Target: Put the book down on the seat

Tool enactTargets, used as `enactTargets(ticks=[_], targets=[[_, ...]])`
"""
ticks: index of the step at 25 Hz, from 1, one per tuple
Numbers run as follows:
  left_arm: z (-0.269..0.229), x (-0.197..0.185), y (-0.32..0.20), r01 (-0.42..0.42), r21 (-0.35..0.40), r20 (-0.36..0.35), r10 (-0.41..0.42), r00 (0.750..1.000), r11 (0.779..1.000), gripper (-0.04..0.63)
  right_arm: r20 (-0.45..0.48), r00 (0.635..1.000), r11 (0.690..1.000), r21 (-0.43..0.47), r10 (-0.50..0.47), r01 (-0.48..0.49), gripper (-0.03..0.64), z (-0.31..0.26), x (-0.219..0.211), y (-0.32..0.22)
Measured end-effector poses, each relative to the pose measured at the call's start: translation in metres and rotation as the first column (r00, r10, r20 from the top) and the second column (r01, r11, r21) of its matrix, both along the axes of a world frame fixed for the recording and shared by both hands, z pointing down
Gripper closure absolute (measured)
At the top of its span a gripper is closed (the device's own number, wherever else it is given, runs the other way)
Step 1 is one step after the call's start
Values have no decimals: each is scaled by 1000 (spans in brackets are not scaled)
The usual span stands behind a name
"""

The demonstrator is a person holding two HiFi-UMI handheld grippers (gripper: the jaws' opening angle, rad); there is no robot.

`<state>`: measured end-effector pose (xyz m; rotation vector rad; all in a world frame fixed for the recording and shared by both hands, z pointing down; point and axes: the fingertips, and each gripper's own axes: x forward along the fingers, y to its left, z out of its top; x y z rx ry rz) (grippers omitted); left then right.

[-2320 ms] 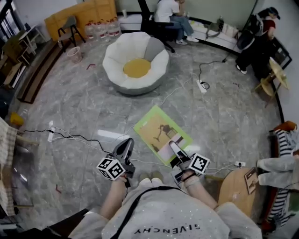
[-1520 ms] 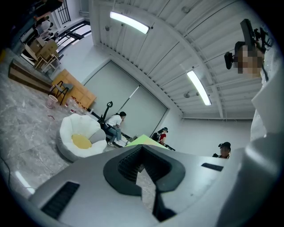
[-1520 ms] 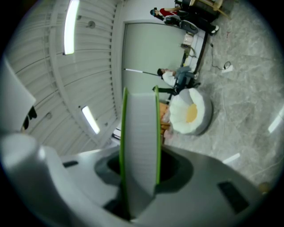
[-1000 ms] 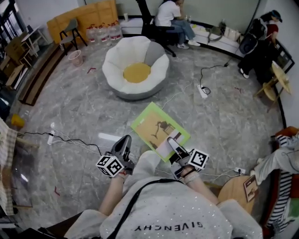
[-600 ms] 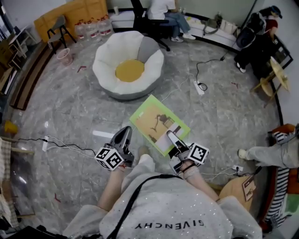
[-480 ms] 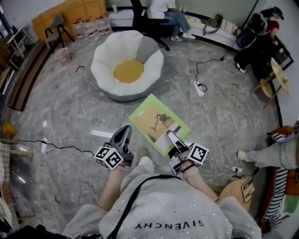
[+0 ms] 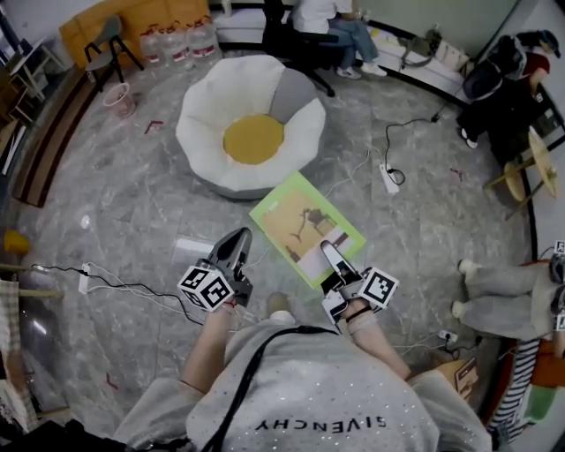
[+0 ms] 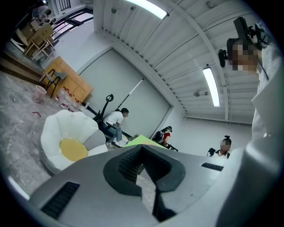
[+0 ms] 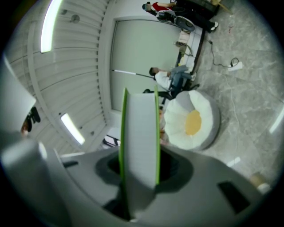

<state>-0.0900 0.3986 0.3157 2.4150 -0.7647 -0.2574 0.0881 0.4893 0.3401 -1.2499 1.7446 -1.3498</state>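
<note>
A book with a lime-green cover (image 7: 305,225) is held flat above the floor, and my right gripper (image 7: 331,256) is shut on its near corner. In the right gripper view the book (image 9: 140,133) stands edge-on between the jaws of the right gripper (image 9: 137,177). The seat (image 7: 250,124) is a white flower-shaped floor chair with a yellow centre cushion, a short way beyond the book. It also shows as the seat (image 8: 66,137) and the seat (image 9: 195,119). My left gripper (image 7: 238,240) is level, shut and empty, left of the book.
A power strip with its cable (image 7: 388,177) lies on the marble floor right of the seat, and more cables (image 7: 88,274) run at the left. A person sits at the back (image 7: 322,22). Someone's legs (image 7: 499,291) and a round wooden table (image 7: 446,375) are at the right.
Both grippers and the book have advanced toward the seat, which now shows nearer. The grip on the book is unchanged. A person's legs have come into view at the right.
</note>
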Motion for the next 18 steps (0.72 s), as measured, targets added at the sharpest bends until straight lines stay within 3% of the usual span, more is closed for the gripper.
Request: enactTargets(ticks=[8, 18], targets=[[-2, -1, -44, 6, 24, 24, -7, 1000, 1000, 574, 28, 1000, 1000, -3, 9, -9, 469, 0, 3, -44], [17, -21, -60, 78, -47, 3, -78, 997, 996, 574, 37, 999, 999, -44, 5, -3, 469, 10, 11, -71]])
